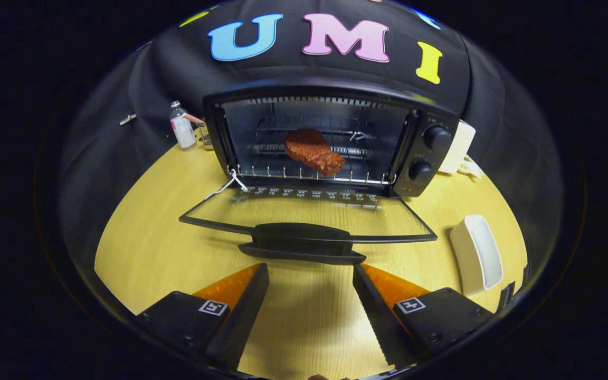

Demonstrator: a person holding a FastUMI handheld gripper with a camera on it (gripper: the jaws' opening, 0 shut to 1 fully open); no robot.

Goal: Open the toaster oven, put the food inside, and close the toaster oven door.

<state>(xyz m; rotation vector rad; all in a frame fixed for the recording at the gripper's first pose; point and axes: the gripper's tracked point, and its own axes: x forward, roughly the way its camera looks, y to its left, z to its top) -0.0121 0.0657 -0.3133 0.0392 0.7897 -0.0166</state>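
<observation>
The food [314,152], a reddish-brown slab like a piece of meat, is lying on the wire rack [309,171] inside the toaster oven [330,140], in the upper middle of the frame. Its long axis is running diagonally, from the back left of the chamber down toward the front right, with the nearer end pointing toward the knob side of the oven.

The oven is sitting on the yellow wooden desk [145,237] with its opening facing the camera. Its door [309,216] is hanging fully open, lying nearly flat out over the desk, and the glass is letting the wood grain show through. The door's dark handle [301,245] is running left to right along the near edge, at the centre of the frame. Two round knobs [428,153] are sitting one above the other on the oven's right panel.

The tongs [309,287] are hovering at the bottom of the frame, spread wide and holding nothing, with bare desk between the fingers [240,311]. The door handle is lying just ahead of the tips, apart from them.

A white dish [477,253] is resting on the desk at the right. A small bottle [181,126] is standing at the upper left beside the oven, and a white box [457,148] is sitting behind the oven's right side.
</observation>
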